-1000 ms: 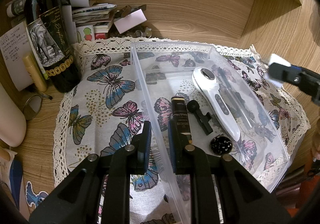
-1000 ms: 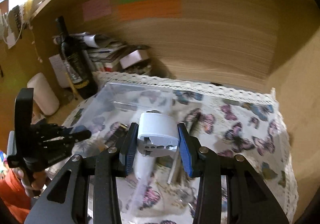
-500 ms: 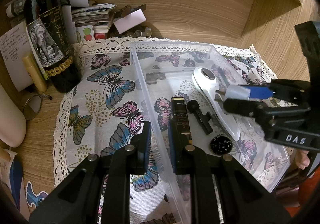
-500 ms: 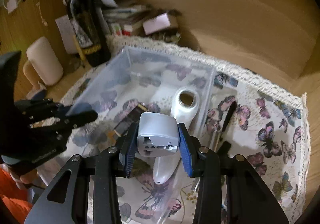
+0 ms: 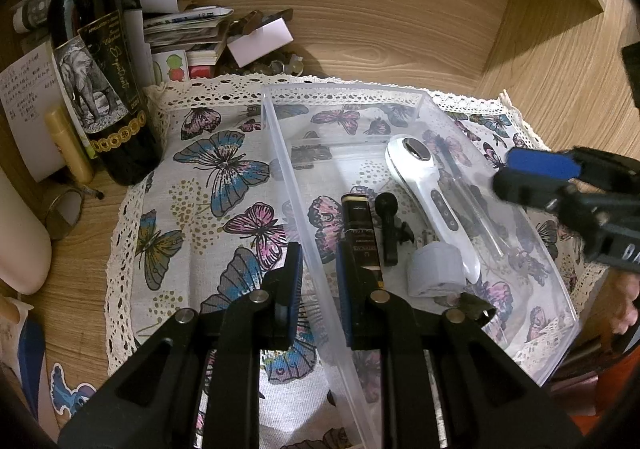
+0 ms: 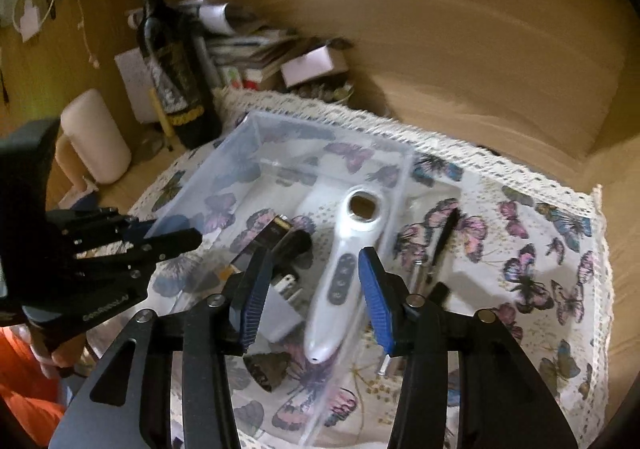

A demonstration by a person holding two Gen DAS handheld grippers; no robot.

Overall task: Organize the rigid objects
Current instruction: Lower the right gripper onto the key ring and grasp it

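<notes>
A clear plastic bin [image 5: 280, 153] [image 6: 224, 165] stands on a butterfly cloth. In it lie a white handheld device [image 5: 432, 193] [image 6: 344, 269], a black-and-gold tube [image 5: 360, 229] [image 6: 264, 237], a small black part [image 5: 390, 225] and a white plug adapter [image 5: 436, 269] [image 6: 280, 309]. My left gripper [image 5: 318, 281] is shut on the bin's left wall. My right gripper [image 6: 312, 289] is open and empty above the bin; it also shows in the left wrist view [image 5: 536, 177]. Pens [image 6: 436, 249] lie on the cloth right of the bin.
A dark wine bottle [image 5: 100, 89] [image 6: 172, 69] stands at the back left beside stacked papers [image 5: 180, 29]. A cream cylinder [image 6: 96, 137] stands at the far left. Wooden walls close the back and right.
My right gripper has opened and let the white plug adapter go; it now lies in the bin beside the white device. The right gripper has drawn back. The left gripper has not moved.
</notes>
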